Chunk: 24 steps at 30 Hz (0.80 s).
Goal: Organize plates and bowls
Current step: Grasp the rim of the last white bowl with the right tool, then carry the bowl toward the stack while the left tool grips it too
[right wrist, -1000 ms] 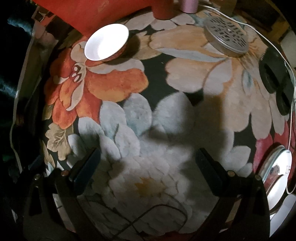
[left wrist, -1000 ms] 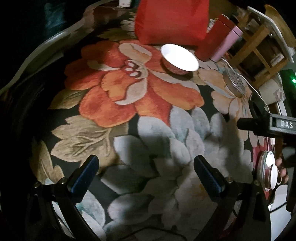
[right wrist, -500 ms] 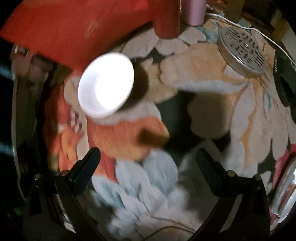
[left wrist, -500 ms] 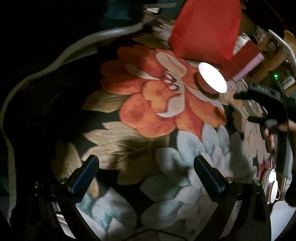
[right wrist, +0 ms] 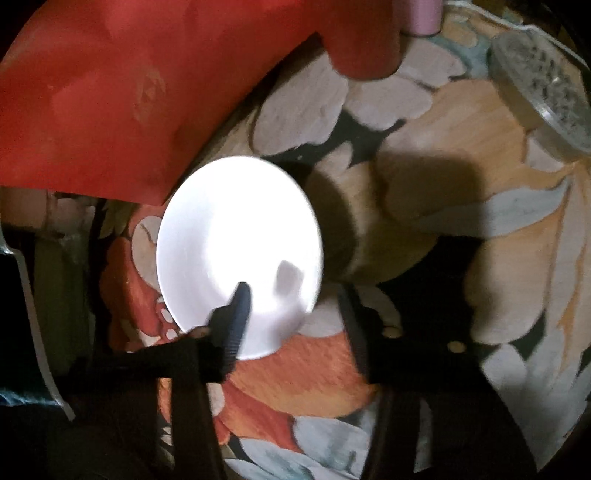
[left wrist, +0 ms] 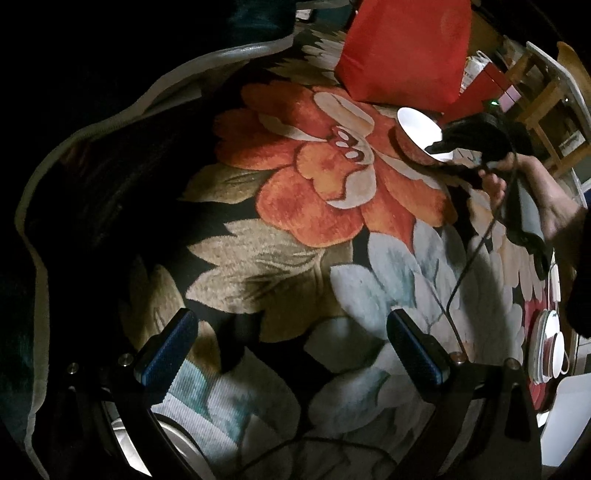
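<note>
A white bowl (right wrist: pixel 236 236) with a red outside stands on the flowered rug in front of a red bag (right wrist: pixel 110 92). My right gripper (right wrist: pixel 295 310) is down over the bowl's near rim and its jaws are closing. One finger (right wrist: pixel 236 317) is inside the bowl and the other is outside its wall, and no pad visibly presses. The left wrist view shows the same bowl (left wrist: pixel 417 129) far off, with a hand (left wrist: pixel 532 184) holding that gripper over it. My left gripper (left wrist: pixel 291 343) hangs open and empty above the rug. A stack of white plates (left wrist: pixel 546 347) lies at the right edge.
A red cylinder (right wrist: pixel 365 48) and a pink one (right wrist: pixel 421 14) stand behind the bowl. A round perforated metal lid (right wrist: pixel 546 92) lies to the right. A black cable (left wrist: pixel 476 251) trails across the rug. Wooden furniture (left wrist: pixel 546 85) stands beyond. The rug's pale border (left wrist: pixel 92 129) curves at the left.
My right gripper has dropped towards the bowl and its fingers have come much closer together, now straddling the rim. My left gripper has drifted left over the rug, still open.
</note>
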{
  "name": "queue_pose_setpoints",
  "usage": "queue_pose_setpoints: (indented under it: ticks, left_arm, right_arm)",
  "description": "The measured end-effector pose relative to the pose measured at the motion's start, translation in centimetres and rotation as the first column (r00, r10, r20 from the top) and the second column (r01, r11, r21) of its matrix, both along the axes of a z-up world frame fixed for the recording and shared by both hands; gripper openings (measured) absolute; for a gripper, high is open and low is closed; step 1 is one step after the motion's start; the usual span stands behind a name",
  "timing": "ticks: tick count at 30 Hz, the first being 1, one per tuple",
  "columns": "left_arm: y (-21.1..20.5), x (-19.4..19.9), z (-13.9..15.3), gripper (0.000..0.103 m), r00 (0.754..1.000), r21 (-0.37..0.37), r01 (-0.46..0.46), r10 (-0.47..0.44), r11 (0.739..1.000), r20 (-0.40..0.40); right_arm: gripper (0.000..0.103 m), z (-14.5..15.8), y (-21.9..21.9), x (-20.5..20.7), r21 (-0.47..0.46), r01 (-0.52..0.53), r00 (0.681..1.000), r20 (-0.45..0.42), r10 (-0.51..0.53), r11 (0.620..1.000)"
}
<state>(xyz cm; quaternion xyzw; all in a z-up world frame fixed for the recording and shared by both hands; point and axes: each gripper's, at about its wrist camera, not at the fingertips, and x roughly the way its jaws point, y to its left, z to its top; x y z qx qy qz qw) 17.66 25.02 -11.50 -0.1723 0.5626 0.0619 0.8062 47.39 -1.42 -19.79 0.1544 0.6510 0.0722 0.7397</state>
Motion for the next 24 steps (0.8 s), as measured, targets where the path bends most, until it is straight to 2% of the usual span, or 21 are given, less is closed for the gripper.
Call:
queue_pose_setpoints:
  ticks: [1, 4, 7, 11, 13, 16, 20, 22, 24]
  left_arm:
    - [0.0, 0.0, 0.0, 0.102, 1.0, -0.001, 0.002, -0.002, 1.0, -0.003]
    - [0.1, -0.1, -0.2, 0.102, 1.0, -0.007, -0.001, 0.001, 1.0, -0.009]
    - [0.2, -0.1, -0.4, 0.102, 1.0, -0.015, -0.008, 0.008, 1.0, -0.012]
    - [0.4, 0.0, -0.7, 0.102, 1.0, -0.023, -0.019, 0.019, 1.0, -0.014]
    - [0.4, 0.0, -0.8, 0.102, 1.0, -0.031, -0.023, 0.023, 0.999, -0.017]
    - [0.3, 0.2, -1.3, 0.102, 0.999, -0.051, -0.025, 0.024, 0.998, -0.024]
    - [-0.6, 0.7, -2.6, 0.102, 0.999, -0.086, -0.022, 0.019, 0.996, -0.044]
    - [-1.3, 1.0, -3.5, 0.102, 0.998, -0.104, -0.019, 0.012, 0.994, -0.059]
    - [-2.3, 1.4, -4.8, 0.102, 0.997, -0.122, -0.011, 0.001, 0.992, -0.083]
  right_arm:
    - [0.018, -0.4, 0.0, 0.2, -0.002, 0.0, 1.0, -0.015, 0.0, 1.0]
    - [0.014, -0.9, -0.4, 0.2, 0.035, 0.018, 1.0, -0.025, -0.017, 0.999]
    - [0.013, -0.8, -1.2, -0.4, 0.088, -0.009, 0.999, -0.031, 0.012, 0.996]
    - [0.011, -0.8, -1.1, -3.9, 0.162, -0.171, 0.979, -0.087, 0.186, 0.972]
    - [0.011, -1.2, -0.5, -6.8, 0.184, -0.264, 0.948, -0.134, 0.29, 0.947]
    - [0.011, -1.9, 0.7, -12.3, 0.204, -0.42, 0.868, -0.194, 0.457, 0.884]
    - [0.011, -1.8, 2.1, -17.8, 0.18, -0.559, 0.788, -0.188, 0.586, 0.809]
    - [0.014, -1.1, 2.5, -19.5, 0.137, -0.599, 0.775, -0.149, 0.615, 0.789]
    - [0.014, 0.0, 2.9, -20.7, 0.05, -0.613, 0.782, -0.105, 0.615, 0.788]
